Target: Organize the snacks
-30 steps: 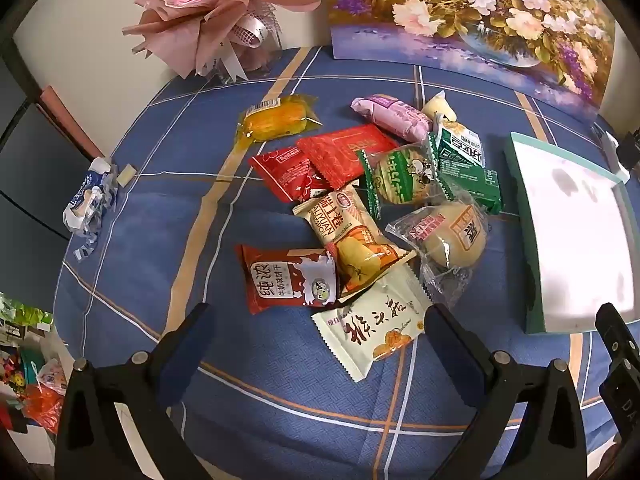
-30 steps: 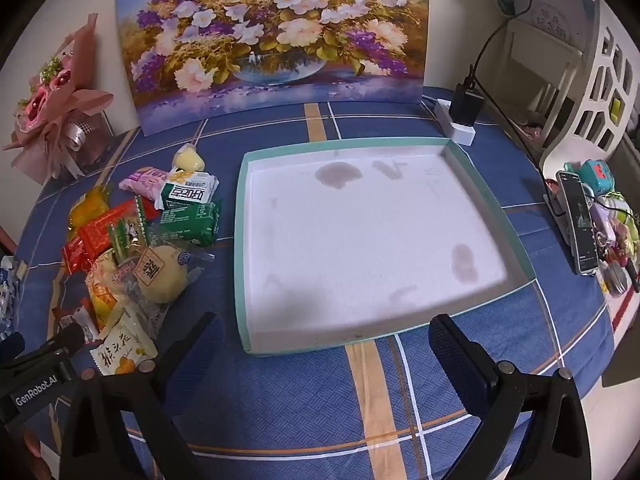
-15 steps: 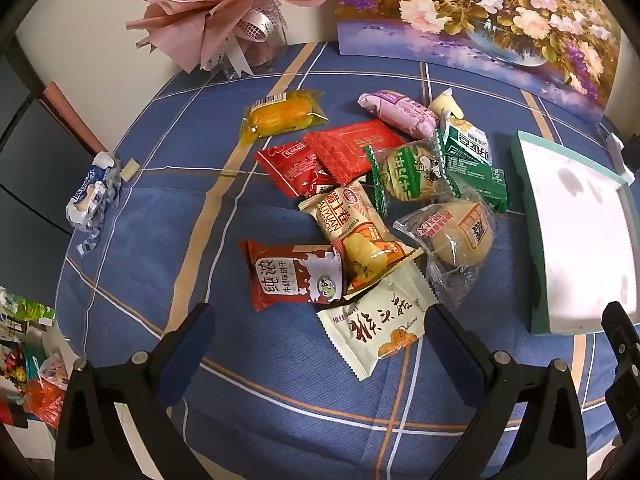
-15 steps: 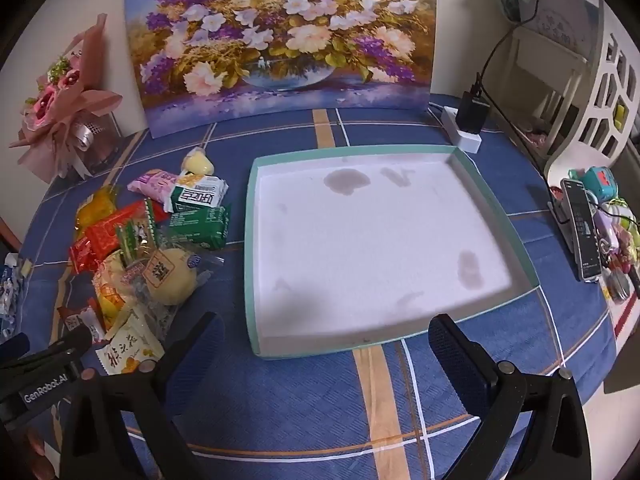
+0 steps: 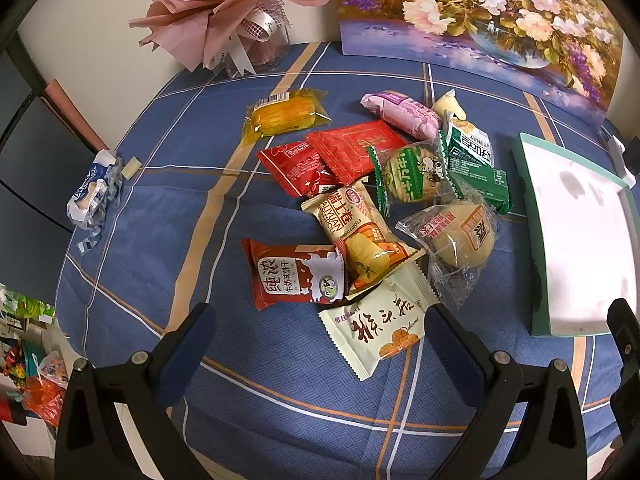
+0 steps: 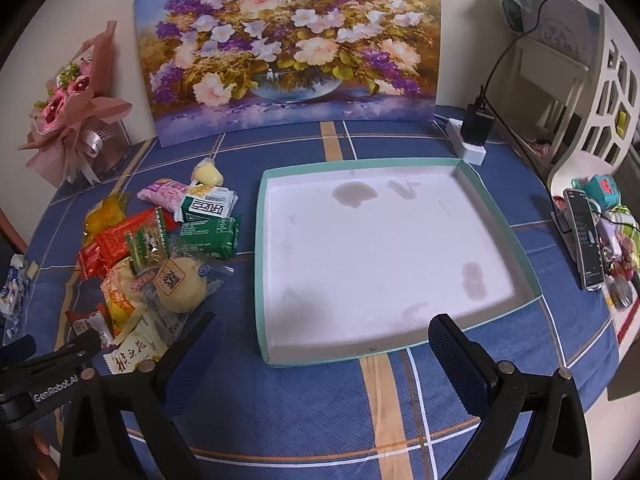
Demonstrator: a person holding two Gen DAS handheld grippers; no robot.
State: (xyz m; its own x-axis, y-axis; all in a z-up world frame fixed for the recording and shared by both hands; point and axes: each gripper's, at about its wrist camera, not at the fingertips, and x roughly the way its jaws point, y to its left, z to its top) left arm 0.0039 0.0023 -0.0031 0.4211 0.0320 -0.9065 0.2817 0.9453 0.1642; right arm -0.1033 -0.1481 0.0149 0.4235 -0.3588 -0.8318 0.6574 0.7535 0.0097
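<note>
Left wrist view: wide-open left gripper (image 5: 320, 330) hovers just before the cream snack packet (image 5: 378, 322).

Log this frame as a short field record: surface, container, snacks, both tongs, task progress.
surface: blue plaid tablecloth
container: shallow teal-rimmed tray, white inside, stained, holding no snacks
snacks: loose pile on the cloth beside the tray, including a cream packet, a red milk-biscuit packet, a yellow packet, a pink packet and a green packet
left tongs: open, nothing held, nearest the cream packet
right tongs: open, nothing held, at the tray's near rim
progress: no snack sorted yet
</note>
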